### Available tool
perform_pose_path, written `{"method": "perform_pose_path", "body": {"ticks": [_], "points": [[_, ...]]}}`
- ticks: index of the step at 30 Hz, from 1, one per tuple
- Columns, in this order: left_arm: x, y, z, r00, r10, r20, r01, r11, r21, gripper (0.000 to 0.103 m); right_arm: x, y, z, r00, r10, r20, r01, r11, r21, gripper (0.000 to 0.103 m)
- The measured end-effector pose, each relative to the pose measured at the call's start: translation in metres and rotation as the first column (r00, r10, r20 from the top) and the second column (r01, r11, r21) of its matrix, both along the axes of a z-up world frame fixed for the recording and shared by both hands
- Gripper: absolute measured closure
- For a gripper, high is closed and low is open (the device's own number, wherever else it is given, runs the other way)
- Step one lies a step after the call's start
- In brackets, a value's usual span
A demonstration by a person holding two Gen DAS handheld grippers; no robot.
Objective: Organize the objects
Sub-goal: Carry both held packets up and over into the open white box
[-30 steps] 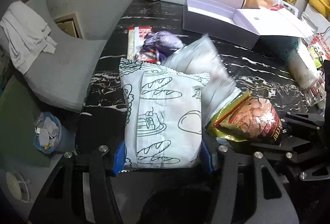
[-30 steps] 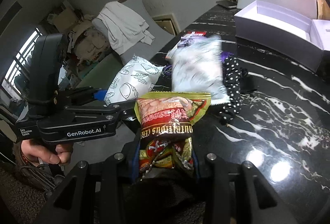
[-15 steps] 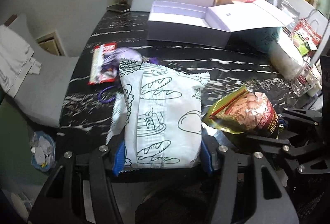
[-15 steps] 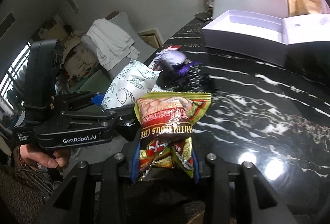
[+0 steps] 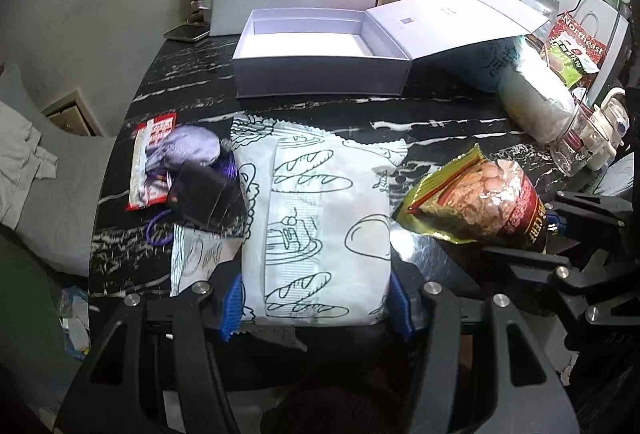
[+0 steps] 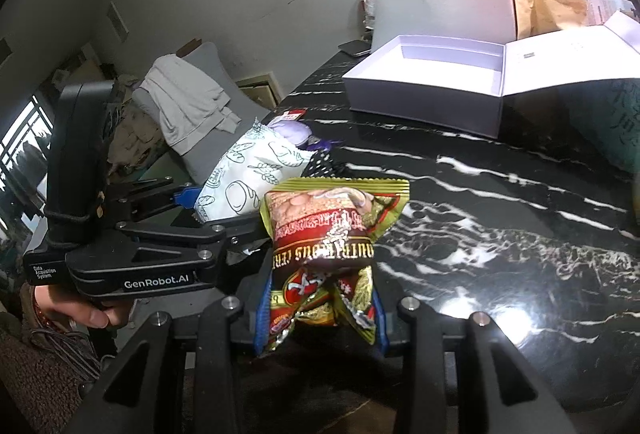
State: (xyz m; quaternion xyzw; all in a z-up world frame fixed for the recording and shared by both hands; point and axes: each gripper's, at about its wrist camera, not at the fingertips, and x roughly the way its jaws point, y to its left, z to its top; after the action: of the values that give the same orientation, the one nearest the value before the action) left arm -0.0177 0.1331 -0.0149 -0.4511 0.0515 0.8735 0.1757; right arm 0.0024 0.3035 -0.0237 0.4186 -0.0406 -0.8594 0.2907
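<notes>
left gripper (image 5: 316,306) clamped on white bread-print plastic packet (image 5: 320,226) | right gripper (image 6: 320,318) clamped on red-green foil snack bag (image 6: 332,234) | open white cardboard box (image 5: 320,54) now nearer, dead ahead; both packets short of it | loading seems imminent

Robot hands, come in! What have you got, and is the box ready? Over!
Left gripper shut on bread packet. Right gripper shut on cereal packet. White box open, nothing seen inside. Small pile left on table, off the path.

White bread-print packet (image 5: 316,230), black-marbled table (image 5: 440,114)
</notes>
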Motion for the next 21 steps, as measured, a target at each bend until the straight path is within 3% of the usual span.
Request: {"method": "perform_pose_path", "body": {"ticks": [21], "points": [[-0.093, 0.012, 0.045, 0.995, -0.040, -0.092, 0.033, 0.997, -0.070, 0.047, -0.075, -0.002, 0.023, 0.997, 0.018, -0.076, -0.017, 1.000, 0.011, 0.064]]}}
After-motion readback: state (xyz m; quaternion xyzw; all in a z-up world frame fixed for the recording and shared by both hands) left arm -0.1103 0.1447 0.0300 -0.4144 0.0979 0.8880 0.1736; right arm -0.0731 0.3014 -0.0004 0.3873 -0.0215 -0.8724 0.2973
